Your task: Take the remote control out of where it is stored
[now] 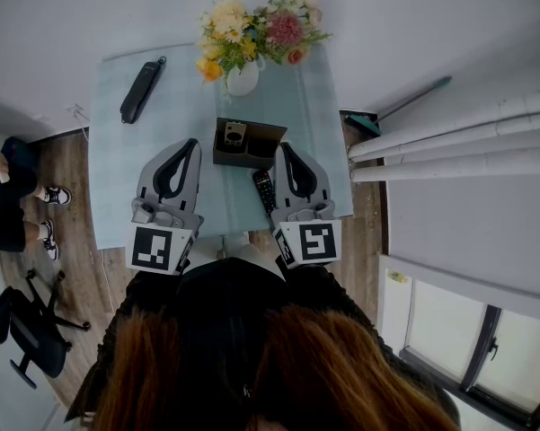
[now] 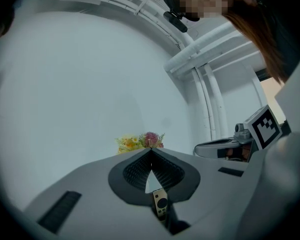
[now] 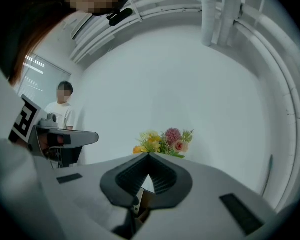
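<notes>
Near table [image 1: 117, 187] edge — remote [image 1: 263, 189], box [image 1: 252, 157] beyond

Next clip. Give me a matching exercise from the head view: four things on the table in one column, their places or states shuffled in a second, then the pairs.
1. black remote
2. flower vase
3. brown box
4. long black object

A. far left part of the table
B. mid-table, with a small pale remote in it
C. flat on the table, beside the right gripper
D. far edge, behind the box

Pairs: 1-C, 2-D, 3-B, 4-A
</notes>
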Demonstrator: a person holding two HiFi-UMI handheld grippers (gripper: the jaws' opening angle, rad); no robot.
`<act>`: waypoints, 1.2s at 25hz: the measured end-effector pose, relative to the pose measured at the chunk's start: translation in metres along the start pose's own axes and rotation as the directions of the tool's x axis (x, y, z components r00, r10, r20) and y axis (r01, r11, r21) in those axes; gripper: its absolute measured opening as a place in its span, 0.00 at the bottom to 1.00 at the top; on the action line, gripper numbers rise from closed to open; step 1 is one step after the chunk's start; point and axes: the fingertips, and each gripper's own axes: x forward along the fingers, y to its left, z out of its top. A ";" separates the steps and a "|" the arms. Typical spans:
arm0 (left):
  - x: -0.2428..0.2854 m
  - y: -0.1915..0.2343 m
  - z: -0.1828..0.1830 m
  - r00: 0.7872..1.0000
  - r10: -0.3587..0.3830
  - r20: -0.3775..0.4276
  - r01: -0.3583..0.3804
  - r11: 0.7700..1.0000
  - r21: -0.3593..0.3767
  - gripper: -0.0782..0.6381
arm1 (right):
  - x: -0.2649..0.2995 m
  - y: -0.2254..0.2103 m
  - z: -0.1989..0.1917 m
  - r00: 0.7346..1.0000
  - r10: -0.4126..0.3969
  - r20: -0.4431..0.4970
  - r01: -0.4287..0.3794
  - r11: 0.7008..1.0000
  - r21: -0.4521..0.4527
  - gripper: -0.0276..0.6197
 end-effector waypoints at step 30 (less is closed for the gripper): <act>-0.006 0.003 0.003 1.000 0.002 0.023 -0.002 1.000 0.013 0.12 | 0.005 0.020 0.008 1.000 0.019 -0.004 -0.019 1.000 0.016 0.07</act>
